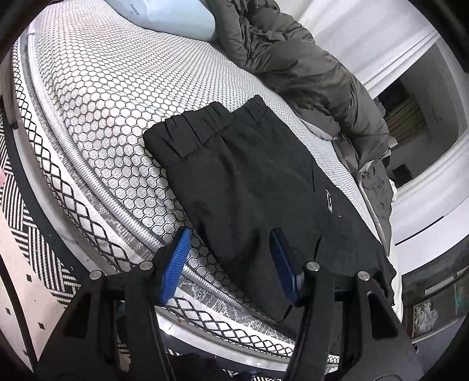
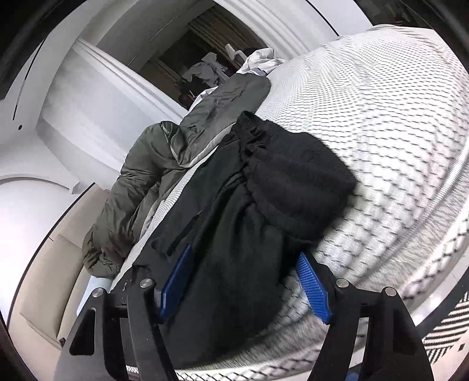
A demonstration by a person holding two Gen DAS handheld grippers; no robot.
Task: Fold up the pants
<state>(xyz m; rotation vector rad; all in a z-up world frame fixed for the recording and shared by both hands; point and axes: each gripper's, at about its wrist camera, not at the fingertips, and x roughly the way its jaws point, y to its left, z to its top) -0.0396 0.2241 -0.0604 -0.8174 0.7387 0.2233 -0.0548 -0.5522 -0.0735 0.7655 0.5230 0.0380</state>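
Note:
The black pants [image 1: 249, 175] lie folded on the white honeycomb-patterned mattress [image 1: 102, 88], with the gathered waistband [image 1: 205, 126] at the far end. My left gripper [image 1: 231, 243] hovers open over their near edge, one blue pad above the fabric and the other above the mattress. In the right wrist view the pants [image 2: 234, 219] run away from me, a folded-over part [image 2: 293, 181] on top. My right gripper [image 2: 246, 263] straddles them, with dark fabric filling most of the gap between its blue pads. The pads do not visibly press on it.
A rumpled grey duvet [image 1: 293, 58] lies along the mattress's far side, close to the pants, and also shows in the right wrist view as a grey duvet [image 2: 132, 190]. A pale blue pillow [image 1: 161, 14] sits at the head. A black-and-white rug [image 1: 29, 219] covers the floor below the mattress edge.

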